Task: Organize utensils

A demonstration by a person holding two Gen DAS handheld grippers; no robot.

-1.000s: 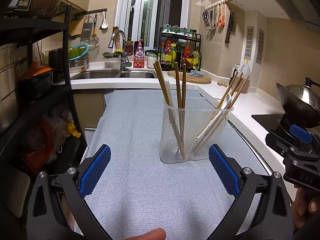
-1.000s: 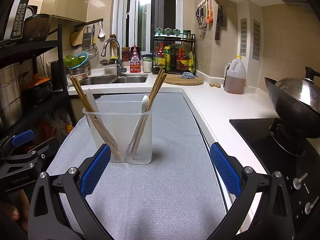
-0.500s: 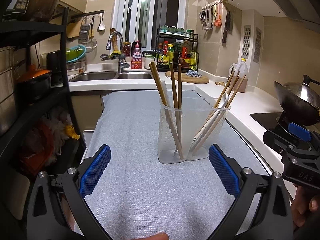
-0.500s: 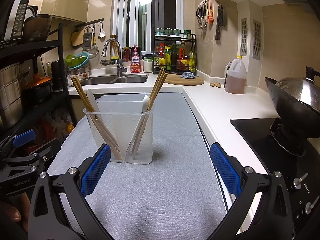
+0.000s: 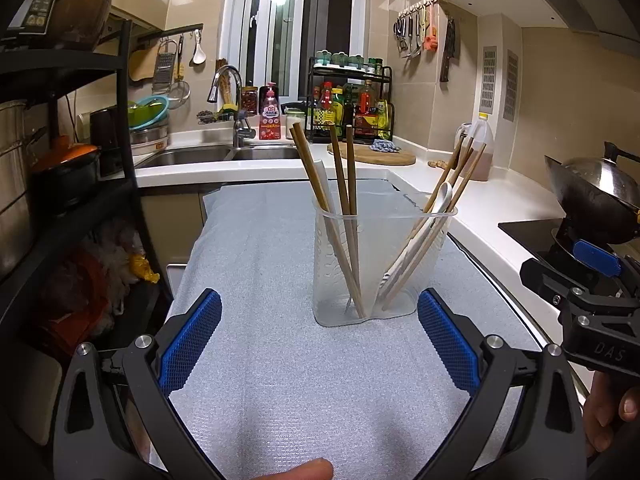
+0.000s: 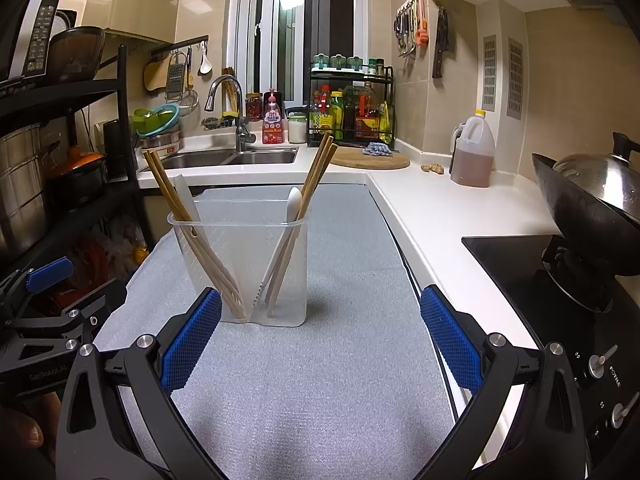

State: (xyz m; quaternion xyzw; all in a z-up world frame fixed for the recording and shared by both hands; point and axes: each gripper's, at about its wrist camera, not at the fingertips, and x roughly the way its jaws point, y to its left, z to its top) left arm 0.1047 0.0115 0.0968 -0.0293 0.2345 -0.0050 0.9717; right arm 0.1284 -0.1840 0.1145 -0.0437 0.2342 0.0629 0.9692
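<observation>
A clear plastic utensil holder [image 5: 384, 264] [image 6: 244, 264] with two compartments stands upright on a grey mat [image 5: 280, 360] [image 6: 320, 380]. Wooden chopsticks [image 5: 340, 200] [image 6: 188, 232] lean in its left compartment. More chopsticks [image 5: 444, 196] [image 6: 308, 196] and a white spoon [image 5: 432, 216] [image 6: 294, 204] lean in the right one. My left gripper [image 5: 318, 340] is open, a short way in front of the holder, with nothing between its blue pads. My right gripper [image 6: 320, 340] is open too, with the holder ahead and to its left. Each gripper's black body shows at the edge of the other's view.
A black shelf rack [image 5: 80, 200] with pots stands left of the mat. A sink [image 5: 216, 154], bottles and a cutting board [image 5: 372, 156] line the back counter. A wok [image 6: 592, 208] sits on the black stove [image 6: 560, 300] at right, near an oil jug [image 6: 472, 156].
The left wrist view has swung slightly right, so the holder sits more central. The right wrist view has crept a little closer to the holder. Both grippers stay open.
</observation>
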